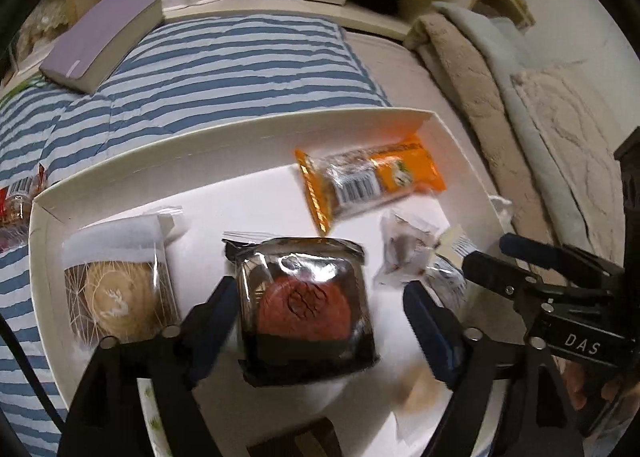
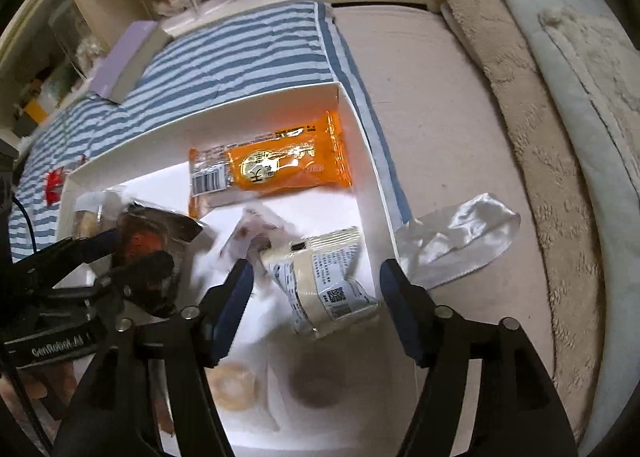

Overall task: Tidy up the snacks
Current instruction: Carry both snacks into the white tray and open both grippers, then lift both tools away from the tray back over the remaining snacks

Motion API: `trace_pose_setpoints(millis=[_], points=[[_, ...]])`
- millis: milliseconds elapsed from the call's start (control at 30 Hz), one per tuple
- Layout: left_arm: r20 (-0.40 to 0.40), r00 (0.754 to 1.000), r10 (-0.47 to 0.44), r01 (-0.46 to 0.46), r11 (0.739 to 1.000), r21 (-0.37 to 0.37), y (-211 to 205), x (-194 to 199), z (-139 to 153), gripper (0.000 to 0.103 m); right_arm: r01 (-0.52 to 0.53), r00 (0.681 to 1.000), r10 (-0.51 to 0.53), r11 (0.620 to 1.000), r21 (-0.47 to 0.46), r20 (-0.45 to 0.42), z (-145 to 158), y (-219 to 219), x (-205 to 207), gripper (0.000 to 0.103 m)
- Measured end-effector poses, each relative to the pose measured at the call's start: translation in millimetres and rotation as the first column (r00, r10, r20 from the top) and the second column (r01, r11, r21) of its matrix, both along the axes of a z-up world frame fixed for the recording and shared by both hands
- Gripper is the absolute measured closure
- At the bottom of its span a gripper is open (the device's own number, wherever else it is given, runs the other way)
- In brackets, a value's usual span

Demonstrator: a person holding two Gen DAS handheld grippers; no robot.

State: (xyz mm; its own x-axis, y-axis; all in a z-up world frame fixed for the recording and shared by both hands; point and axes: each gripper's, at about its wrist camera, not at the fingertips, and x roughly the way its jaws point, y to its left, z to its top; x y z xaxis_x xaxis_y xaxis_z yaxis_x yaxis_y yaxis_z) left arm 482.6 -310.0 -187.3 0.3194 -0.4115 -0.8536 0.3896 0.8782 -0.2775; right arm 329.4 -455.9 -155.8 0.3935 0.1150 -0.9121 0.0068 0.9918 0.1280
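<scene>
- Inside the white tray (image 1: 100, 165): dark-wrapped cake (image 1: 304, 305), pale cookie packet (image 1: 120, 289) at left, orange snack bar (image 1: 368, 181) at far right.
- Left gripper (image 1: 320, 317): jaws apart, flanking the dark-wrapped cake, pads clear of it.
- Right gripper (image 2: 316, 297): jaws apart, astride the cream packet (image 2: 324, 285) near the tray's right wall, not pressing.
- On the bed beyond: striped quilt (image 1: 224, 65), lilac book (image 1: 100, 37).

The bed (image 2: 432, 105), under a pale sheet, bears a blue-and-white striped quilt (image 1: 224, 69). On the quilt lie a lavender book (image 1: 100, 41) and a shallow white box (image 1: 240, 137). Just beside the box, a crumpled clear wrapper (image 2: 460, 241) rests on the sheet, with folded blankets (image 2: 540, 105) along the far side.
</scene>
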Motion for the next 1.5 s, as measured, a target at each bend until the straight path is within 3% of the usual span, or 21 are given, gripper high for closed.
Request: trace_pose_setpoints(millis=[367, 567, 600, 1167, 1500], points=[[0.044, 0.999, -0.015, 0.015, 1.0, 0.017, 10.6, -35.8, 35.1, 0.002, 0.01, 0.999, -0.013, 0.999, 0.041, 0.052, 25.7, -7.2, -36.0, 0.025], [0.063, 0.998, -0.013, 0.011, 0.999, 0.033, 24.2, -56.6, 50.1, 0.0, 0.026, 0.995, -0.03, 0.999, 0.04, 0.096, 38.9, -8.7, -55.8, 0.008], [0.067, 0.998, -0.012, 0.009, 0.999, 0.036, 25.8, -59.4, 52.8, 0.0, 0.029, 0.994, -0.033, 0.999, 0.037, 0.105, 40.9, -8.4, -58.6, 0.0], [0.141, 0.99, 0.007, -0.01, 1.0, 0.017, 78.6, -113.8, 109.9, 0.0, 0.054, 0.982, -0.047, 0.998, -0.033, 0.182, 78.4, 10.3, -106.3, 0.0], [0.191, 0.982, -0.007, 0.007, 1.0, 0.0, 109.9, -150.4, 146.4, 0.0, 0.084, 0.969, -0.076, 0.996, -0.024, 0.235, 108.5, 21.4, -137.6, 0.0]])
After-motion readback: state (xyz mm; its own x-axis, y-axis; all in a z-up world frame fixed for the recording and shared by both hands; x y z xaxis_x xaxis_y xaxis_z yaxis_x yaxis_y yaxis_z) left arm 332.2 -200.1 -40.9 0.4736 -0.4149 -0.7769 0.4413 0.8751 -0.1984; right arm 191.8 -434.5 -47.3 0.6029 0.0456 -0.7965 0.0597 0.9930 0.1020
